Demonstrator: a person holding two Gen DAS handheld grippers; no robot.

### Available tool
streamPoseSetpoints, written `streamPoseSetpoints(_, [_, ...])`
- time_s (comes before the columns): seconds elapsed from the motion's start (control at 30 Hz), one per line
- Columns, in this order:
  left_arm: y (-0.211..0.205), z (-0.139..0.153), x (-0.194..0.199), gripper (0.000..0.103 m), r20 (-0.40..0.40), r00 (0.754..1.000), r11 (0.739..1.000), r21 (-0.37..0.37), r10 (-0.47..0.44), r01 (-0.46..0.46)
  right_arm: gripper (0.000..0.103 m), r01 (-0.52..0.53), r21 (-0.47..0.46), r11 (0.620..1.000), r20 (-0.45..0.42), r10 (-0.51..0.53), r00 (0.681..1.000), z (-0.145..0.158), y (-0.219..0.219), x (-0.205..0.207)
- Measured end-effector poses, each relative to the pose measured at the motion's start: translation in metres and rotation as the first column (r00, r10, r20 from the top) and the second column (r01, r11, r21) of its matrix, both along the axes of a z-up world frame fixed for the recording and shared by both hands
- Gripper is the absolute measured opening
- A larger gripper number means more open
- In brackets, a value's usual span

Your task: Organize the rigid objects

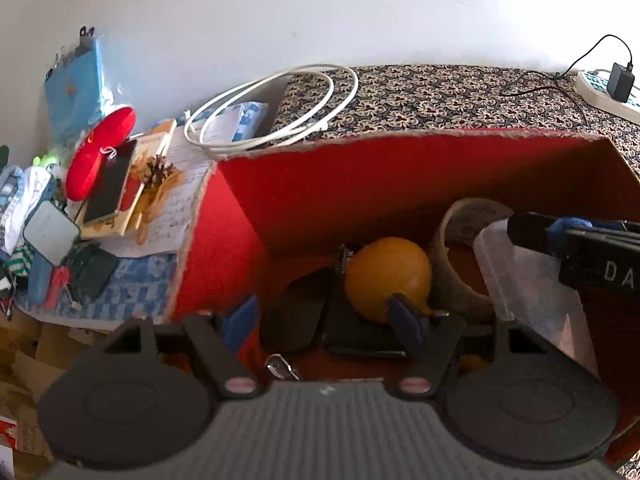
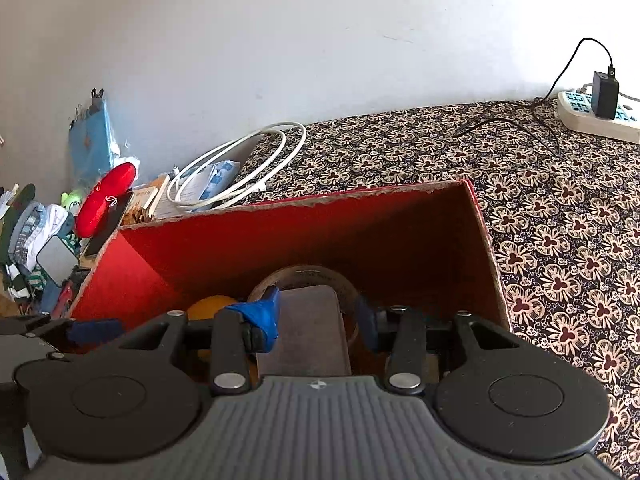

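A red cardboard box (image 1: pixel 360 176) (image 2: pixel 280 232) stands on the patterned cloth. Inside lie an orange ball (image 1: pixel 386 276) (image 2: pixel 210 306), a roll of brown tape (image 1: pixel 460 236) (image 2: pixel 308 276), a clear plastic container (image 1: pixel 528 280) (image 2: pixel 306 328) and flat black items (image 1: pixel 294 314). My left gripper (image 1: pixel 322 318) hangs open inside the box over the black items; its right fingertip (image 1: pixel 404 316) is in front of the ball. My right gripper (image 2: pixel 316 316) straddles the clear container. Its left pad (image 2: pixel 266 316) meets the container's edge, and a gap shows at the right pad (image 2: pixel 366 320).
A coiled white cable (image 1: pixel 276 108) (image 2: pixel 240 168) lies behind the box. Left of it sit a phone (image 1: pixel 110 182), a red pouch (image 1: pixel 100 152), papers, a pine cone (image 1: pixel 156 172) and clothes. A power strip with a black charger (image 2: pixel 604 98) lies on the patterned cloth (image 2: pixel 560 220) at far right.
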State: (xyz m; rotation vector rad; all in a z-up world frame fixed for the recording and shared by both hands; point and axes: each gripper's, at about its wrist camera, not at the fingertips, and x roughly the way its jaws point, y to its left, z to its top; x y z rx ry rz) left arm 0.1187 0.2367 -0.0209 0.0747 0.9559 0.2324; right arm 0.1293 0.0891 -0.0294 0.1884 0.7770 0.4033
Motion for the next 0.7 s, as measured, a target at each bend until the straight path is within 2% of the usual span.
streamPoseSetpoints(0.27, [0.0030,0.0005,-0.0022,0.069,0.010,1.000,1.000,-0.025,-0.004,0.004,0.026,-0.010,0.003,1.000,-0.005,0.010,1.000,-0.0006,0.0001,0.0016])
streamPoseSetpoints(0.5, [-0.0032,0.0016,-0.0069,0.068,0.044,0.999,1.000,0.026,-0.019,0.018,0.026,-0.013,0.002,1.000,-0.009,0.013,1.000,-0.0006,0.0001,0.0015])
streamPoseSetpoints(0.7, [0.0020,0.0014,-0.0050,0.068,0.033,0.999,1.000,-0.010,-0.008,0.009,0.026,-0.017,0.008,1.000,-0.017,0.017,1.000,-0.0011,0.0001,0.0023])
